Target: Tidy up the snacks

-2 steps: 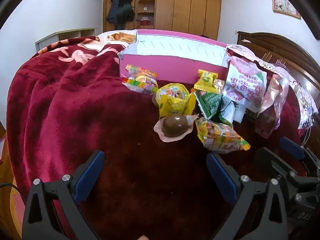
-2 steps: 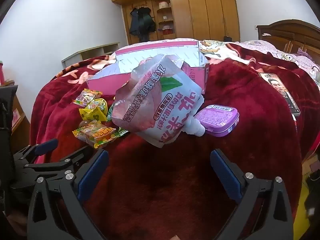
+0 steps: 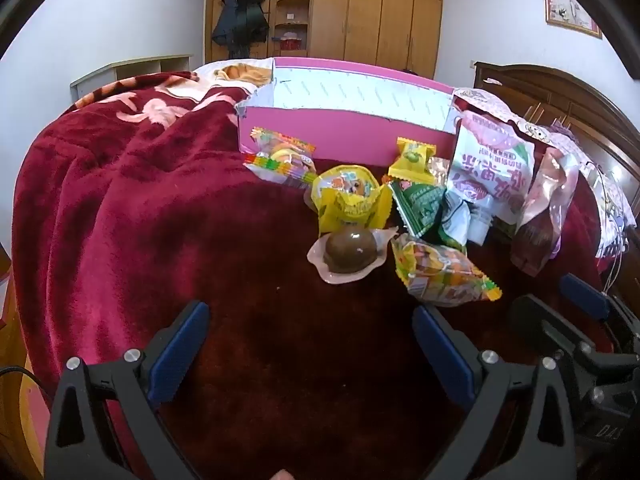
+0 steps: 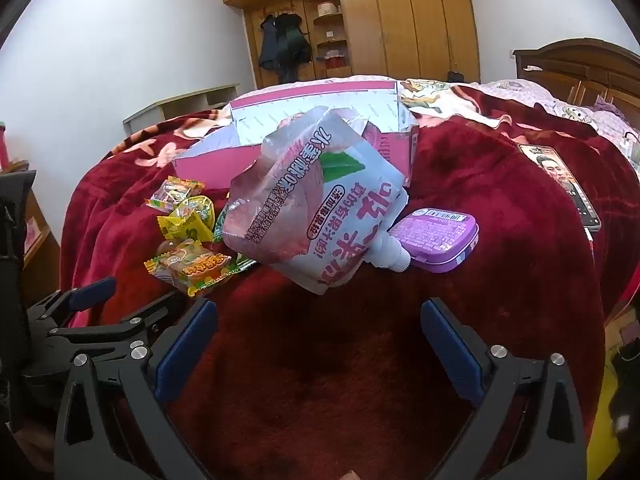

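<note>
Snacks lie in a heap on a dark red blanket (image 3: 160, 220) in front of an open pink box (image 3: 340, 120). In the left wrist view a brown egg in a clear pack (image 3: 348, 252) lies nearest, with a yellow pack (image 3: 348, 196), an orange-yellow pack (image 3: 440, 272), a green pack (image 3: 420, 208) and a white-pink spout pouch (image 3: 492, 168) around it. My left gripper (image 3: 312, 340) is open and empty, short of the egg. My right gripper (image 4: 320, 332) is open and empty, just short of the spout pouch (image 4: 320, 208) and a purple tin (image 4: 436, 240).
A phone (image 4: 568, 188) lies on the blanket at the right. A wooden headboard (image 3: 560, 96) stands at the right, wardrobes (image 3: 360, 16) at the back. The left gripper's body (image 4: 80, 320) shows at the lower left of the right wrist view.
</note>
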Motion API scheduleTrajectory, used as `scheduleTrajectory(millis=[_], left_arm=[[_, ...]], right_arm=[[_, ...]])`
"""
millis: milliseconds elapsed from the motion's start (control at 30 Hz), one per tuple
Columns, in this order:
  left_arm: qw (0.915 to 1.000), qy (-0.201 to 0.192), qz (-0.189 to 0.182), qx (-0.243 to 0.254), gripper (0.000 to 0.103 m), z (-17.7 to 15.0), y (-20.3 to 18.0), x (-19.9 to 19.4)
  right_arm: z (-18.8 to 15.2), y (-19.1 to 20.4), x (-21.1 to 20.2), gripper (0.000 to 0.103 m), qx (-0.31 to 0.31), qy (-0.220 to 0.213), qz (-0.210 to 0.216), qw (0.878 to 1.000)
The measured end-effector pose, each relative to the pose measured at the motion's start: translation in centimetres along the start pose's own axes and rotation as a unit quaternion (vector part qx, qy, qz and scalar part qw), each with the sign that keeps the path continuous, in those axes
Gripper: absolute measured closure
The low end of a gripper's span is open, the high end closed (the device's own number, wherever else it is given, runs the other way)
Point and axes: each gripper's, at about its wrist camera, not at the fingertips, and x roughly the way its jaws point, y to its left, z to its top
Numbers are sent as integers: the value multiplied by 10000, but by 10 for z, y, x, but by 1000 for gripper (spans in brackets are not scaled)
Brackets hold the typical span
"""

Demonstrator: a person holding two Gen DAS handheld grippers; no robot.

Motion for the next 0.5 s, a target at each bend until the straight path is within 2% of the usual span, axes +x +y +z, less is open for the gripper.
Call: scheduleTrajectory(millis=[500], left_arm=[[10000, 60, -49, -50, 0, -1, 4, 3]], right_arm=[[0, 0, 4, 0, 24, 37, 32, 10000]])
